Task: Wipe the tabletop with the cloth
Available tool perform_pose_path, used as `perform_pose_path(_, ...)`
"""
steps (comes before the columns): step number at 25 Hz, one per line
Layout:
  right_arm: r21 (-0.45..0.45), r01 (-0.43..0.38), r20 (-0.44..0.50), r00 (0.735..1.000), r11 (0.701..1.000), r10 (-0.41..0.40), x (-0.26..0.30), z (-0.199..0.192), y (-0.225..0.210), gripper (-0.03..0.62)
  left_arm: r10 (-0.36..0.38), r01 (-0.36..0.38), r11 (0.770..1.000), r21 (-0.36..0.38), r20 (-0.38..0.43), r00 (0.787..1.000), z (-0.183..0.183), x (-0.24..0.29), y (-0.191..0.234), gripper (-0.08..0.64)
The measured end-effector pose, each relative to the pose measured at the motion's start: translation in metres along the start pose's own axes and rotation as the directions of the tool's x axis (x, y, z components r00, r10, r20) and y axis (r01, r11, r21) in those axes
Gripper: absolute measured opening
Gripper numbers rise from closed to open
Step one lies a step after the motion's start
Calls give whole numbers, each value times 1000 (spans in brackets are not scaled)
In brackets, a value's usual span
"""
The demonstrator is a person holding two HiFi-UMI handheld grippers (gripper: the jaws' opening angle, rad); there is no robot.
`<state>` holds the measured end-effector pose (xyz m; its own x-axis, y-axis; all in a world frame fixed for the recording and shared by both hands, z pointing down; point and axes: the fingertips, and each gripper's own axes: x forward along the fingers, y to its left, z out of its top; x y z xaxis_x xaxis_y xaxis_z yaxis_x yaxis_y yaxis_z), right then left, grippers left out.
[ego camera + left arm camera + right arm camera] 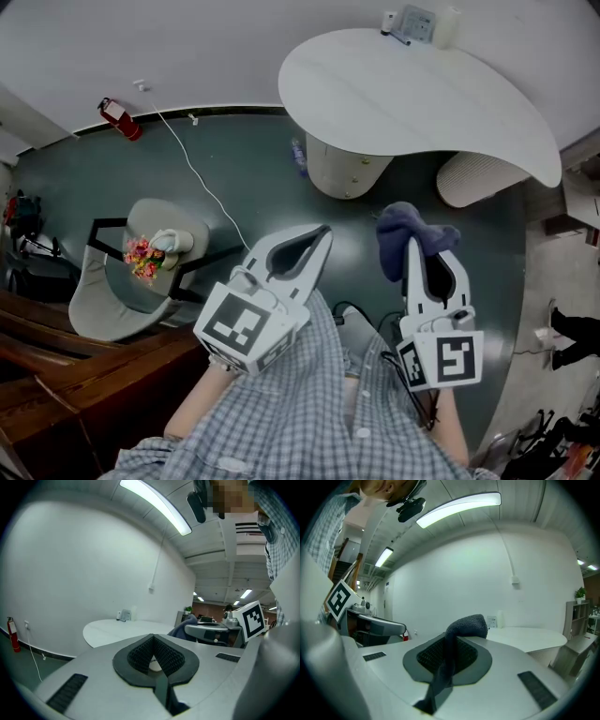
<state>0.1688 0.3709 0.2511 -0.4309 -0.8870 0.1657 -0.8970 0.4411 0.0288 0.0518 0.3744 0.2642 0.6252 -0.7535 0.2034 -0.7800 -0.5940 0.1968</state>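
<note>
A white rounded tabletop [403,94] lies ahead of me, and also shows as the tabletop [122,630] and the tabletop [525,637] in the two gripper views. My right gripper [412,246] is shut on a dark blue cloth [408,234], which bunches over its tips; the cloth [464,626] sticks up between the jaws in the right gripper view. My left gripper [323,232] is shut with nothing in it, its jaws meeting at the tips [153,636]. Both grippers hang above the dark floor, short of the table's near edge.
A small white device [417,21] sits at the table's far edge. A cylindrical pedestal [342,164] stands under the table, a ribbed white stool [478,178] beside it. At left are a grey chair [141,272] with colourful items, a red fire extinguisher [120,119] and a white cable [192,169].
</note>
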Motion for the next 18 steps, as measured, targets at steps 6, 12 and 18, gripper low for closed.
perform_pose_path(6, -7, 33, 16, 999, 999, -33, -4, 3, 9, 23, -5, 5, 1000, -4, 8, 1000, 0, -9, 8, 5)
perform_pose_path(12, -17, 65, 1, 998, 998, -65, -7, -1, 4, 23, -33, 33, 999, 0, 2, 999, -2, -5, 6, 5)
perform_pose_path(18, -9, 72, -4, 997, 997, -72, 1, -5, -6, 23, -29, 29, 1000, 3, 2, 1000, -3, 3, 11, 5)
